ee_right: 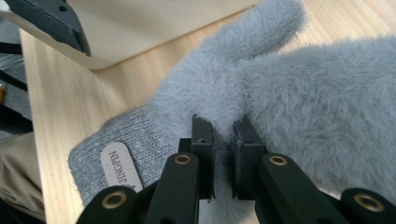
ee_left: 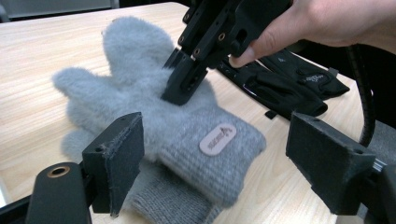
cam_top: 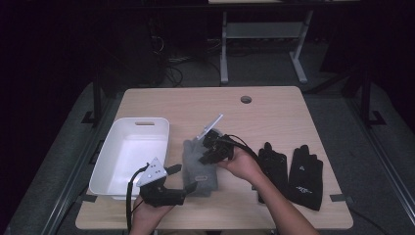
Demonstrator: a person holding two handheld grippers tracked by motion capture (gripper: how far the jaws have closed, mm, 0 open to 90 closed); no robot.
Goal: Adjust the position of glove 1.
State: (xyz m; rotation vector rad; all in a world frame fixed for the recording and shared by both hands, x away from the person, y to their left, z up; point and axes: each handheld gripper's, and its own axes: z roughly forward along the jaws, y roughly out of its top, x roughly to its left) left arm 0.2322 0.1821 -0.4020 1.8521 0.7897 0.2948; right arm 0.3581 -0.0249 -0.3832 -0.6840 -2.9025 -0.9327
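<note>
The right gripper [ee_right: 223, 140] is pinching a fold of fuzz on the palm of the grey glove [ee_left: 187, 126], which lies on the table [cam_top: 274, 110] atop its twin, just right of the white bin [cam_top: 131, 156], so the grasp looks just made and the lift not yet begun. The left gripper [cam_top: 182, 177] hovers released near the cuff (its jaws stand wide apart). Judging by this, the next move calls for raising only the top glove and carrying it toward the bin.

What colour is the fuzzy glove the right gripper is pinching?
Light grey glove, with a pale label on its knit cuff; clearest in the left gripper view.
</note>
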